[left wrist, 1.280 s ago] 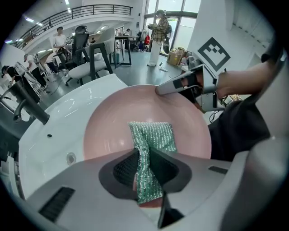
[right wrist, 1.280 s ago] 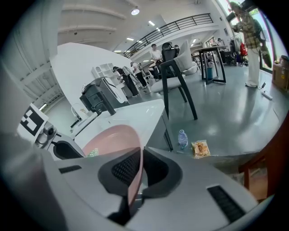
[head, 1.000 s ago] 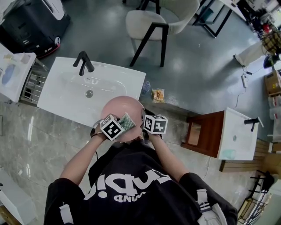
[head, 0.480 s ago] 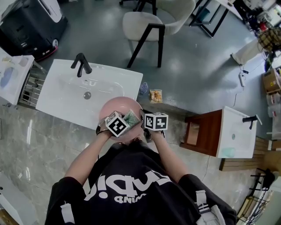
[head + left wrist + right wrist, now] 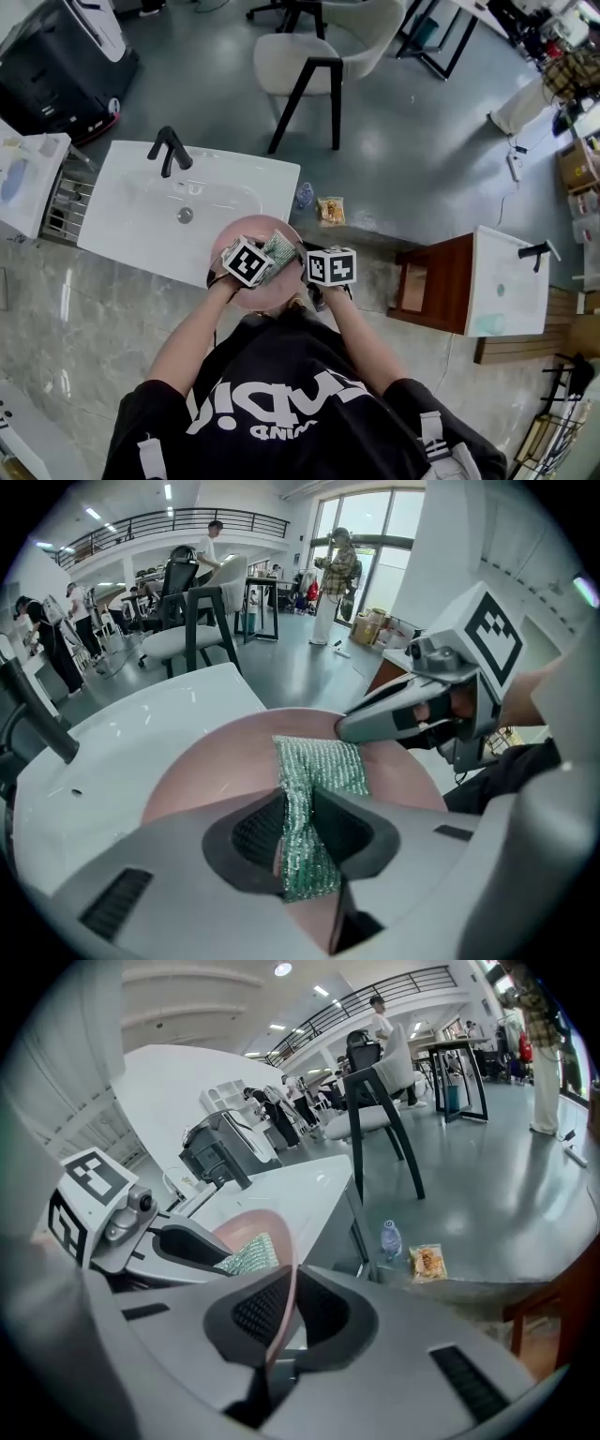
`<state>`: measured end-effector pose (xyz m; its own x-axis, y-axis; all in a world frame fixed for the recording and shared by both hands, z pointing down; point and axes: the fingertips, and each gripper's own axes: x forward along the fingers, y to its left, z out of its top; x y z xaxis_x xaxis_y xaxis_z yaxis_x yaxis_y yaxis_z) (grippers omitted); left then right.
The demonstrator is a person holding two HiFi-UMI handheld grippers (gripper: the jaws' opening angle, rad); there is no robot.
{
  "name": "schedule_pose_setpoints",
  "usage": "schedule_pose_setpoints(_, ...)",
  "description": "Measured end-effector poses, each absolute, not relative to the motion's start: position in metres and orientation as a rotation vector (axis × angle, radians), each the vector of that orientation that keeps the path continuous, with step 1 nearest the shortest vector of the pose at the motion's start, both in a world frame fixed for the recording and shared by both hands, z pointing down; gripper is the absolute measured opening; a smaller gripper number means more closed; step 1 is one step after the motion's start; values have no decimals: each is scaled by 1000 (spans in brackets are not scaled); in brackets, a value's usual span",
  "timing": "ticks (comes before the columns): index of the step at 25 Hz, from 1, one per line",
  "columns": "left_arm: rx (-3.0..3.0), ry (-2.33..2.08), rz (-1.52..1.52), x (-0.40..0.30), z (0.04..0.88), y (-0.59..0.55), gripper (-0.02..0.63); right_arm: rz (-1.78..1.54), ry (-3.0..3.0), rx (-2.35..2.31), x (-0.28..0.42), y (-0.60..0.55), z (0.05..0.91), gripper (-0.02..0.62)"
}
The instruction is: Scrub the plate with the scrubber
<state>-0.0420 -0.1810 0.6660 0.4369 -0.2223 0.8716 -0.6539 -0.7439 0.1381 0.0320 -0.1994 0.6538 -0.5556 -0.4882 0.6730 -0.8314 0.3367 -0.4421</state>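
white sink (image 5: 117, 211), black faucet (image 5: 171, 148), chair (image 5: 289, 58)

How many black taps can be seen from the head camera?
2. The left tap stands on the large white basin; the right tap on the small basin atop the wooden stand. More may be hidden out of frame.

Pink round plate (image 5: 232, 236) tilted over sink (image 5: 131, 220) edge; green mesh scrubber (image 5: 279, 248) flat against its face

The head view looks steeply down from above the person onto the sink (image 5: 131, 211). Each gripper view rides close behind its own jaws, facing the far room. All three share the plate (image 5: 206, 766) and scrubber (image 5: 323, 766).
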Motion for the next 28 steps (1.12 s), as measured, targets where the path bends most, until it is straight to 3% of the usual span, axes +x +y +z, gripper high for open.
schedule_pose_setpoints(15, 2174, -913, 1237, -85, 667, -214, 107, 1089, -2197, 1172, 32, -198, 653, 28)
schedule_pose_setpoints(28, 2077, -858, 1427, -146, 667, -173, 106, 1104, -2198, 1214, 31, -199, 655, 28)
